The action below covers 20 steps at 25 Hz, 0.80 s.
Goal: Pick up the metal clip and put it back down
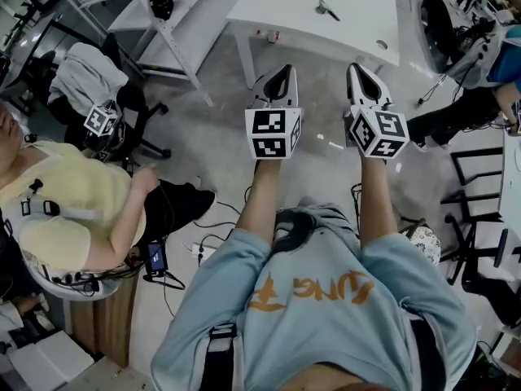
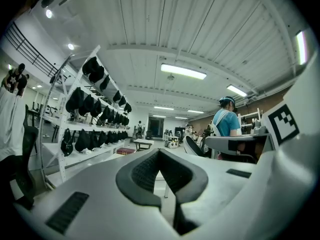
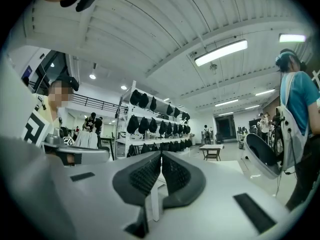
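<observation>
Both tongs are clenched on nothing. Left gripper (image 1: 279, 76) and right gripper (image 1: 364, 73) are held level over the floor at frame centre. What is taken to be the metal clip (image 1: 328, 9) lies on the white table (image 1: 269, 6), upper centre, well apart from both. Risk: the clip is small and low, so if it is approached with jaws unopened it could be shoved across the tabletop or off the edge.
</observation>
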Tool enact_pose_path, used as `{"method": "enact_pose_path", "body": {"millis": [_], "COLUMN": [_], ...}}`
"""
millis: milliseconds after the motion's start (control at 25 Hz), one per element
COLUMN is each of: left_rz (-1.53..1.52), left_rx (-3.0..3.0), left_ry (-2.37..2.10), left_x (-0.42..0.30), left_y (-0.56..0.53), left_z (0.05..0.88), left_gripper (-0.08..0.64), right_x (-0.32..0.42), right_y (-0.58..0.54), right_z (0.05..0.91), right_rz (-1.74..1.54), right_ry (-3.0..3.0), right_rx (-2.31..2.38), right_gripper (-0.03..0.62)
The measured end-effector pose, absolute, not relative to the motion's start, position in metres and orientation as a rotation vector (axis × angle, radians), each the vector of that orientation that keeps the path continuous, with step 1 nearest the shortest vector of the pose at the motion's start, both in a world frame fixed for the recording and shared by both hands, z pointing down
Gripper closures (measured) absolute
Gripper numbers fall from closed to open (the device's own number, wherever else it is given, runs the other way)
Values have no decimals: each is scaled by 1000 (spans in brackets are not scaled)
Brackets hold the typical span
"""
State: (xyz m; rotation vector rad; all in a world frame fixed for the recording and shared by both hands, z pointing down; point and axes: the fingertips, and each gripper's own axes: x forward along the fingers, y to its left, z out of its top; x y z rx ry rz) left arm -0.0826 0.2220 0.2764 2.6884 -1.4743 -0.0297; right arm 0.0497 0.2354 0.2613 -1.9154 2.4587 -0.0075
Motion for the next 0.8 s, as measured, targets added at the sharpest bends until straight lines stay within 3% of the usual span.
{"method": "enact_pose_path", "body": {"millis": [800], "left_rz": [-41], "left_rx": [2743], "left_ry": [-1435], "left_x": [-42], "left_y": [136], "left_z": [286], "left_gripper": [555], "right_x": [99], "right_y": [156], "right_z": [269], "right_rz": [25], "right_ry": [2394], "right_rx": [-1929], "right_gripper": [563]}}
